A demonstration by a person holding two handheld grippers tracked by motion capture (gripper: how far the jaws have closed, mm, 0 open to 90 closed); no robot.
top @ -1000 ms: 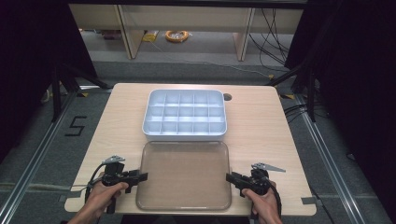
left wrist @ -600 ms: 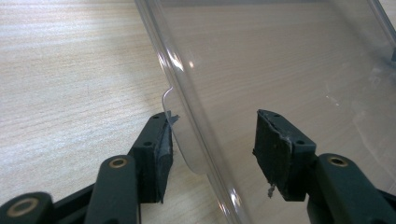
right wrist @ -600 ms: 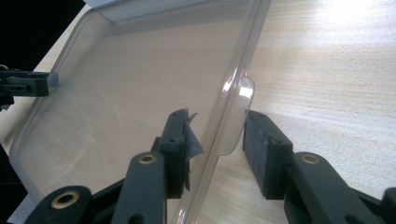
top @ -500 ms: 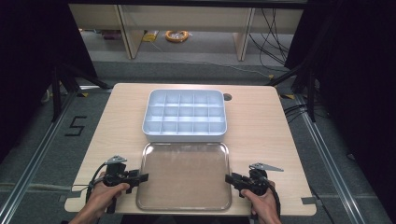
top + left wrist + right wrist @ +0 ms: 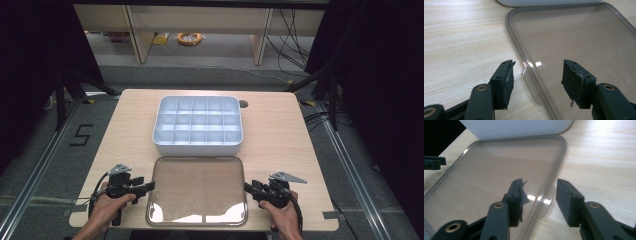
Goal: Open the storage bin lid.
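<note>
A clear plastic lid [image 5: 197, 190] lies flat on the wooden table near its front edge. Behind it stands a white compartment box [image 5: 198, 125], its cells bare. My left gripper [image 5: 150, 186] is open at the lid's left edge. In the left gripper view, its jaws straddle the rim [image 5: 524, 62] and a small tab [image 5: 531, 86], left gripper [image 5: 537, 75] touching neither. My right gripper [image 5: 247, 187] is open at the lid's right edge, right gripper [image 5: 540, 195] with one jaw over the lid [image 5: 499, 170] and one outside the tab [image 5: 549, 200].
The box's white wall [image 5: 519, 126] stands just past the lid's far edge. Bare tabletop [image 5: 280, 145] lies on both sides of the lid and box. A round cable hole [image 5: 243, 104] sits at the table's back. The other gripper's jaw [image 5: 431, 162] shows at the lid's far side.
</note>
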